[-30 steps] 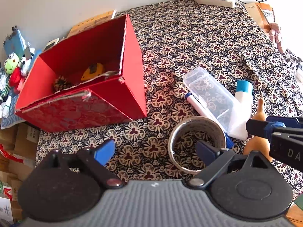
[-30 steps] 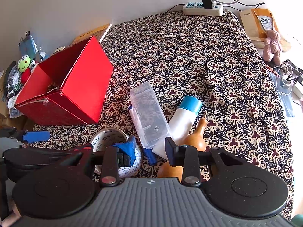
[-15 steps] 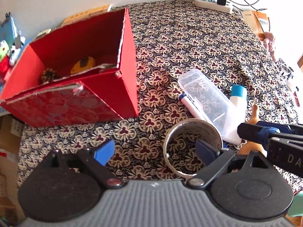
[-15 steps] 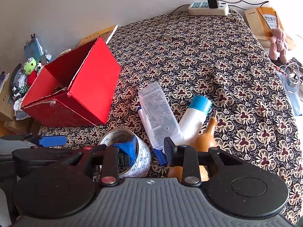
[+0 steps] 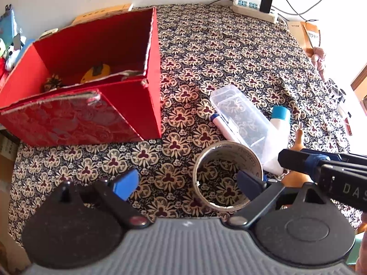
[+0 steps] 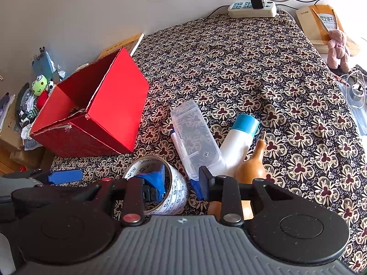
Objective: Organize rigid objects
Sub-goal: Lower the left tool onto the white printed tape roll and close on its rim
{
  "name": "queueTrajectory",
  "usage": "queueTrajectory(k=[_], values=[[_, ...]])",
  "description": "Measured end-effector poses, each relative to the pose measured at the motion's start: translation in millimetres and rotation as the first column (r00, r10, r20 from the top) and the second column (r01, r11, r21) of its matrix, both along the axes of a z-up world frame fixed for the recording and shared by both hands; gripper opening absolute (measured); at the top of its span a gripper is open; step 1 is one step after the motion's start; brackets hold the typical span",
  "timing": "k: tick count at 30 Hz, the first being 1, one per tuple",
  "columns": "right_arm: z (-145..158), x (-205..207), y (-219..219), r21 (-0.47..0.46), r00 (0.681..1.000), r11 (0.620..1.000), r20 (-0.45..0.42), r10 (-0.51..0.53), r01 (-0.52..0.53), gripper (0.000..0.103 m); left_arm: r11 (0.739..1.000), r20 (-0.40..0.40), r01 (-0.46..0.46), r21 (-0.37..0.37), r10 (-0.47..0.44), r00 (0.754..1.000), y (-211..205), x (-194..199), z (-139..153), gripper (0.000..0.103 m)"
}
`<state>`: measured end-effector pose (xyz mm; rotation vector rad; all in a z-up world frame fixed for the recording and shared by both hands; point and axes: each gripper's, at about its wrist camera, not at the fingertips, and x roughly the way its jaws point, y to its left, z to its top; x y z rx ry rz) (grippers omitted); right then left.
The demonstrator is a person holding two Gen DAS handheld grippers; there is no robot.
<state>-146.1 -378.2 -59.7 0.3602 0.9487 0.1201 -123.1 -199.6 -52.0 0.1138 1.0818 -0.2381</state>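
A roll of tape (image 5: 227, 175) stands on the patterned cloth; it also shows in the right wrist view (image 6: 158, 183). My left gripper (image 5: 187, 181) is open, its right finger inside the roll and its left finger outside. My right gripper (image 6: 181, 181) is open just right of the roll, near a brown gourd (image 6: 252, 167). A clear plastic case (image 5: 240, 116), a white bottle with a blue cap (image 6: 238, 142) and a marker (image 5: 223, 128) lie together. A red box (image 5: 91, 87) holds an orange object (image 5: 96, 73) and a pine cone (image 5: 51, 83).
A power strip (image 6: 252, 9) lies at the far edge of the table. A yellow envelope (image 6: 325, 23) and a pink plush bear (image 6: 338, 48) are at the far right. Toys (image 6: 39, 87) and boxes crowd the left side beyond the table.
Both grippers have shifted a little; the red box and the tape roll now sit closer and lower in view. The left gripper's right finger stays inside the roll.
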Motion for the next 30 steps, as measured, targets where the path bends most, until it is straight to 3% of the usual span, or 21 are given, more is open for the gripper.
queueTrajectory(k=[4,12,20,25,30], values=[[-2.2,-0.5,1.3,0.011,1.000,1.000,0.007,0.017,-0.017,0.015,0.999,0.023,0.012,0.031,-0.013,1.000,3.0,-5.3,-1.3,0.095],[-10.3,7.0,6.7,0.038,0.999,0.998,0.002,0.053,-0.053,0.015,0.999,-0.030,0.015,-0.030,-0.016,0.999,7.2,-0.2,-10.4,0.093],[-19.3,11.4,9.0,0.084,0.998,0.995,-0.045,0.053,-0.049,0.014,1.000,-0.052,0.001,0.006,-0.001,0.999,2.7,7.1,-20.0,0.091],[-25.3,13.1,14.0,0.092,0.996,0.995,-0.071,0.052,-0.045,0.013,1.000,-0.087,0.022,0.012,-0.021,0.996,-0.3,11.1,-30.3,0.071],[-36.9,14.5,12.9,0.116,0.993,0.993,-0.112,0.032,-0.019,0.012,0.999,-0.113,0.037,0.016,-0.035,0.993,-1.1,13.3,-40.1,0.064]])
